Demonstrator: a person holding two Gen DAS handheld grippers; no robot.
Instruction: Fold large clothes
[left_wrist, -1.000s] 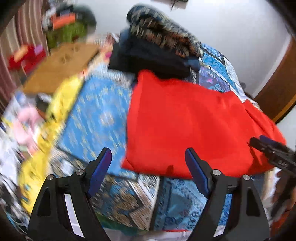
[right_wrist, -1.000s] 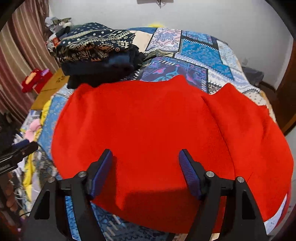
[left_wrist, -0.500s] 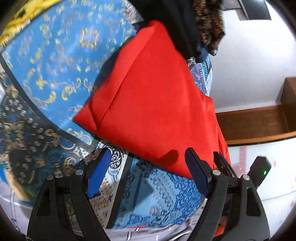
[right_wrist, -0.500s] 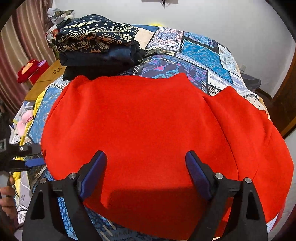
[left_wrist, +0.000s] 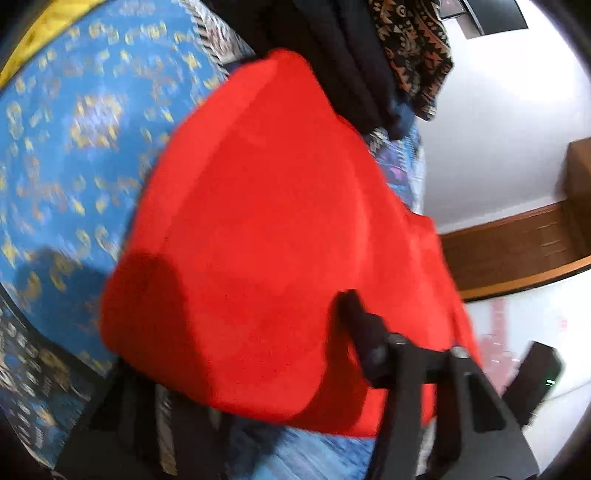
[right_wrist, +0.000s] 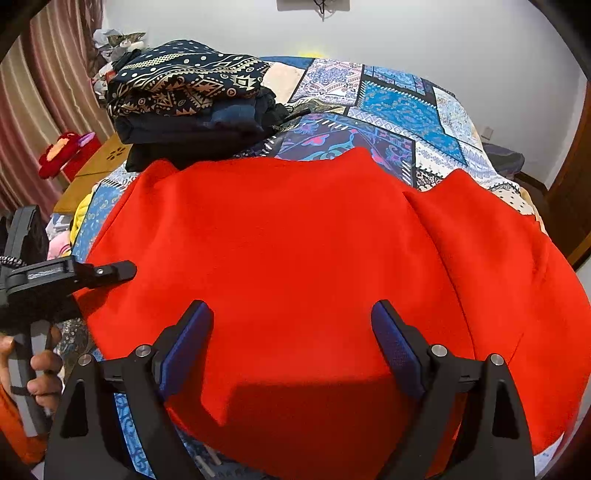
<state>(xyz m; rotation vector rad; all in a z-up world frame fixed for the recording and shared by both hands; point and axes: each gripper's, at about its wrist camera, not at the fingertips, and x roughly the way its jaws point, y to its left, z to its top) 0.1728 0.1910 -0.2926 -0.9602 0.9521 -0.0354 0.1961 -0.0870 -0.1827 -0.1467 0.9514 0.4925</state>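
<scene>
A large red garment (right_wrist: 295, 240) lies spread and partly folded on the patterned bedspread (right_wrist: 399, 107); it also fills the left wrist view (left_wrist: 258, 240). My right gripper (right_wrist: 291, 343) is open and empty, its blue-padded fingers just above the garment's near edge. My left gripper (left_wrist: 240, 350) is open at the garment's left corner. One finger lies over the cloth and the other is hidden beneath it. It shows from the side in the right wrist view (right_wrist: 110, 271).
A stack of folded dark and patterned clothes (right_wrist: 192, 107) sits at the bed's far left, just behind the red garment. A wooden stool (right_wrist: 99, 162) and red toy (right_wrist: 62, 151) stand left of the bed. A wooden door frame (left_wrist: 517, 251) is at right.
My left gripper swung in from the bed's front edge to the red garment's left corner, which now lies between its fingers. My right gripper stayed open and moved slightly closer.
</scene>
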